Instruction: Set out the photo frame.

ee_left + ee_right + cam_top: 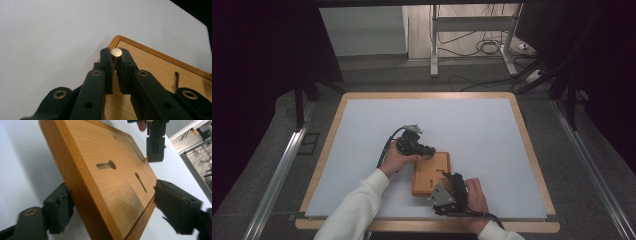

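A wooden board [432, 172] with two keyhole slots [106, 165] lies flat on the white mat near the table's front. My left gripper [115, 56] is shut on a small brass peg [116, 52], held tilted over the board's far left corner [117, 40]. In the high view the left gripper [429, 150] hovers at that far edge. My right gripper [110, 202] straddles the board's near end, a pad against each side edge. In the high view the right gripper [452, 180] sits at the board's near right corner. The left gripper [155, 147] and the peg's tip [145, 159] also appear from the right gripper view.
The white mat [462, 125] covers most of the table inside a wooden rim [332, 135]. Beyond the table stand a metal frame's legs [434, 45] with loose cables [487, 47] on the floor. Dark panels flank both sides.
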`<state>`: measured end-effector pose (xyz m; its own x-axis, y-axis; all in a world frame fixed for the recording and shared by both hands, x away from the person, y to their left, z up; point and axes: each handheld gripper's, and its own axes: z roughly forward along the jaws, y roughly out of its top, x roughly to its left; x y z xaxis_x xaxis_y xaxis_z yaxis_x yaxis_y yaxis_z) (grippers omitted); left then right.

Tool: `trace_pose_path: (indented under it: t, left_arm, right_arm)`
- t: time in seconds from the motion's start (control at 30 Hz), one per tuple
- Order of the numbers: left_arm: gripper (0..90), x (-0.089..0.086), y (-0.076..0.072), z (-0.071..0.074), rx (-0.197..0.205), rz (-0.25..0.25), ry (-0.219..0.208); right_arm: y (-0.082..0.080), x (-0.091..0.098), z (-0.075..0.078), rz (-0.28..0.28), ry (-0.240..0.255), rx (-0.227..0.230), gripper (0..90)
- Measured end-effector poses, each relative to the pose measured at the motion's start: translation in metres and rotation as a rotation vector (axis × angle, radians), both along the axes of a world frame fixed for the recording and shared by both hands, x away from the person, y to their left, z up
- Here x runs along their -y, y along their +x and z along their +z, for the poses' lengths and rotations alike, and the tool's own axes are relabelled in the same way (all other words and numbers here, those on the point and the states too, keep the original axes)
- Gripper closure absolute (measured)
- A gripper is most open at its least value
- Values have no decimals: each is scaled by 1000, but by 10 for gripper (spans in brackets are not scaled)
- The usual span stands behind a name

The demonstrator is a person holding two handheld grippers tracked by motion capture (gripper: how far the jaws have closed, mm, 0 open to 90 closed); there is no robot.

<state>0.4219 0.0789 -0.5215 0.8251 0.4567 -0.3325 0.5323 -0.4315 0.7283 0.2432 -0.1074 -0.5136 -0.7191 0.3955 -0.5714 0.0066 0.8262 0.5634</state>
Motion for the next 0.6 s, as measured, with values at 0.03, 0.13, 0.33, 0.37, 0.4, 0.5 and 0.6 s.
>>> trace_pose_path:
  t: [0.03,0.13,0.33,0.37,0.4,0.5,0.6]
  left_arm:
    - [843,0,0,0,8,2,1]
    - [845,1,-1,0,23,18,11]
    - [824,-1,0,-3,16,28,-3]
    - [821,-1,1,-4,11,31,-10]
    - [818,-2,1,-5,5,33,-19]
    - [797,-2,2,-5,-4,35,-35]
    - [718,-4,0,-2,14,56,-24]
  right_arm:
    - [0,0,2,5,2,4,230]
    - [1,2,9,11,24,23,295]
    - [4,7,20,14,50,20,430]
    - [5,8,22,9,62,13,430]
    - [6,9,24,6,74,7,430]
    - [9,12,28,6,82,5,442]
    - [10,12,29,9,81,4,452]
